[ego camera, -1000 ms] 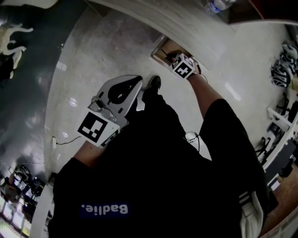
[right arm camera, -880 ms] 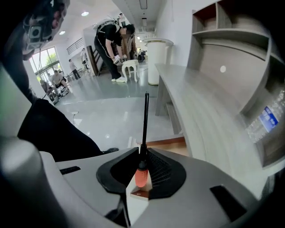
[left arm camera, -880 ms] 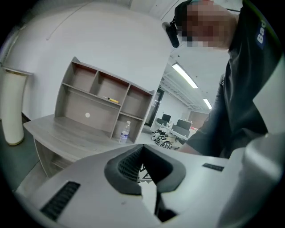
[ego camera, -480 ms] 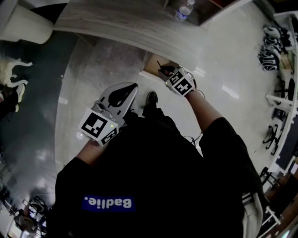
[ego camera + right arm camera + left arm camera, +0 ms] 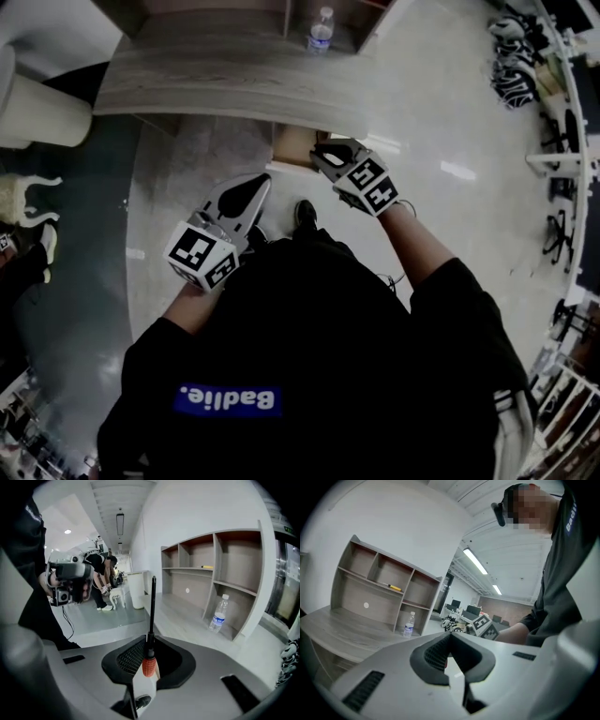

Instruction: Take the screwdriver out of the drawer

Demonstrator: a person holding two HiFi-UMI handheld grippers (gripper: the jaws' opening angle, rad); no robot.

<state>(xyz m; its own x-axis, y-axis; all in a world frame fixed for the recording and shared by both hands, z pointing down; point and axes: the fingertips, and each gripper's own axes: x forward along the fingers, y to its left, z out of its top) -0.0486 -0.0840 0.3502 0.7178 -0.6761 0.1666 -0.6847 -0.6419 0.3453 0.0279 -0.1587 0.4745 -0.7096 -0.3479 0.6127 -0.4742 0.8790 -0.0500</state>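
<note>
My right gripper (image 5: 150, 641) is clamped on the screwdriver (image 5: 152, 606) near its handle, to carry it clear of the drawer (image 5: 281, 167); my left gripper (image 5: 451, 639) is closed, empty, aside.

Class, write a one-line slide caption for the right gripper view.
Right tongs clamp a screwdriver, its dark shaft pointing up, before a wooden desk with shelves and a water bottle.
</note>
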